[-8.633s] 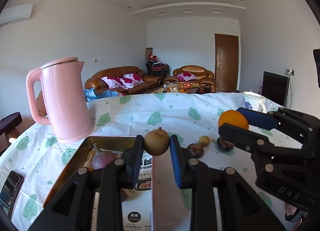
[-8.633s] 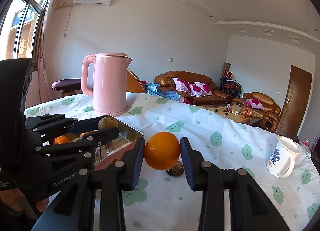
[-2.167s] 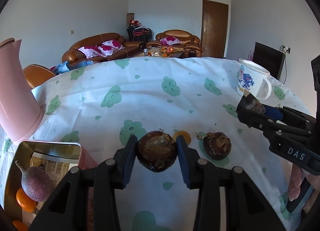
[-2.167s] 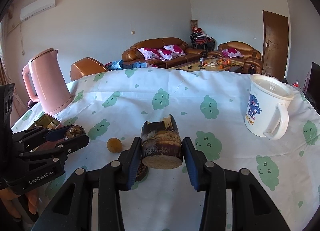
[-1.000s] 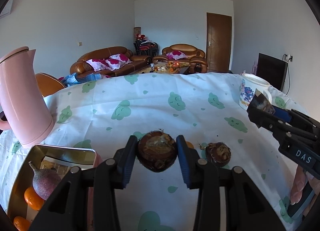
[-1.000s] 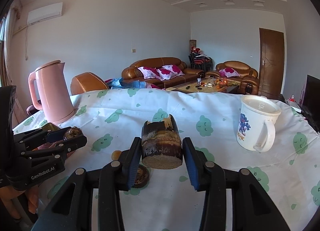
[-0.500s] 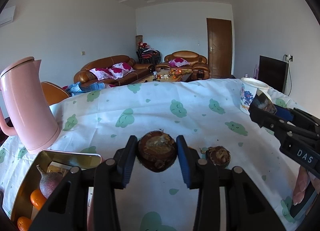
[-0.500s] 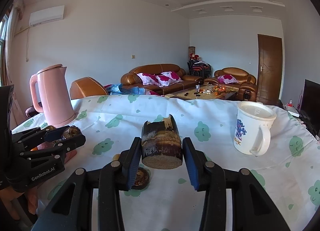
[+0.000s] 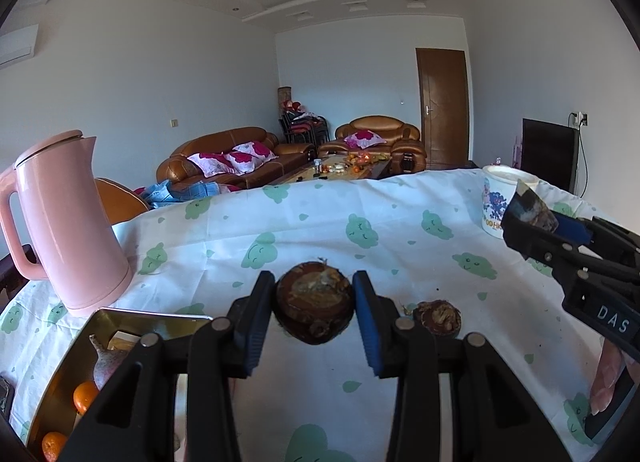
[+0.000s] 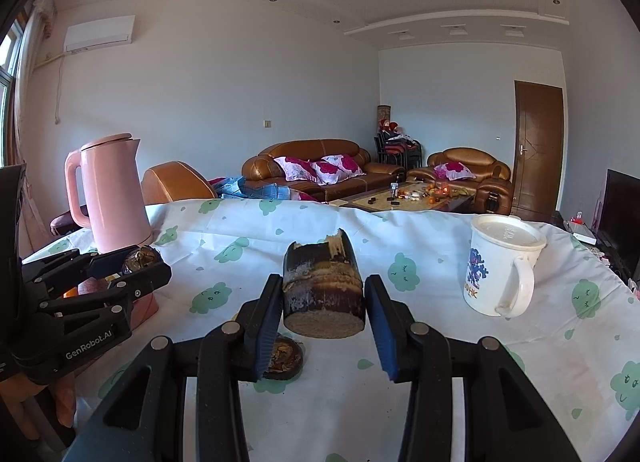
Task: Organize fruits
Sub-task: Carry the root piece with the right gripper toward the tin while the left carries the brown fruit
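Above the tablecloth [image 9: 400,254], the left tool [image 9: 314,304] clamps a round brown fruit [image 9: 314,304], the right tool [image 10: 322,302] a dark cut stalk [image 10: 322,286].

This is a home living room. Brown leather sofas [image 10: 316,166] with pink flowered cushions [image 10: 320,168] face a low coffee table [image 10: 412,198] strewn with snacks. A wall air conditioner [image 10: 98,34], a wooden door [image 10: 538,146], recessed ceiling lights and a television [image 9: 548,154] surround a surface under a cloud-print cloth [image 10: 400,254], with a pink kettle [image 10: 110,194] and a mug [image 10: 500,266].
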Demonstrator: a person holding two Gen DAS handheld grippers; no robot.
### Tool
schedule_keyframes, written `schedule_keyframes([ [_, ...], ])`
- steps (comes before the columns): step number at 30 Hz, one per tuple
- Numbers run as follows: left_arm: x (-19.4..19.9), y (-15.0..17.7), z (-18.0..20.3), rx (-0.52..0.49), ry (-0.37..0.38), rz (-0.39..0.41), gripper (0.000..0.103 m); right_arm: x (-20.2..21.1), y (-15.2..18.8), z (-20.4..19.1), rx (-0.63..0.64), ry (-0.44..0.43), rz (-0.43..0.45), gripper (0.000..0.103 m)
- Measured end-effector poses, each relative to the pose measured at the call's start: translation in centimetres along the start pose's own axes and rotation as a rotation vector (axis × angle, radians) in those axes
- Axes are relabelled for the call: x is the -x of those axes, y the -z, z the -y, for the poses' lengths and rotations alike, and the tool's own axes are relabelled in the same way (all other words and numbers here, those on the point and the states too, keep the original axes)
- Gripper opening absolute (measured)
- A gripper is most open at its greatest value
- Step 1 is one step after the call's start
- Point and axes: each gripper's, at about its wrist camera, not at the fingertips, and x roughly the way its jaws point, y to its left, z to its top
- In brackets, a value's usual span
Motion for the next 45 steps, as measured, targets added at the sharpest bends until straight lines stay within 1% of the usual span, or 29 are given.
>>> schedule_keyframes([
  [13,1.4,0.2,0.2,-0.014,-0.014,0.051,0.042,1.3,0.2,-1.0,0.024,-0.008,0.045,0.044],
  [21,2.1,0.5,-0.2,0.005,0.001,0.048,0.042,1.4,0.3,-1.6,0.024,-0.031,0.044,0.044],
  [33,3.6,1.2,-1.7,0.029,0.010,0.043,0.042,1.3,0.4,-4.4,0.045,-0.090,0.025,0.044],
  [39,4.6,1.7,-3.1,0.033,-0.010,0.049,0.041,1.3,0.3,-6.2,0.064,-0.119,0.017,0.044],
  [45,5.5,2.3,-4.7,0.051,-0.007,0.046,0.042,1.2,0.1,-8.3,0.090,-0.153,0.009,0.044],
])
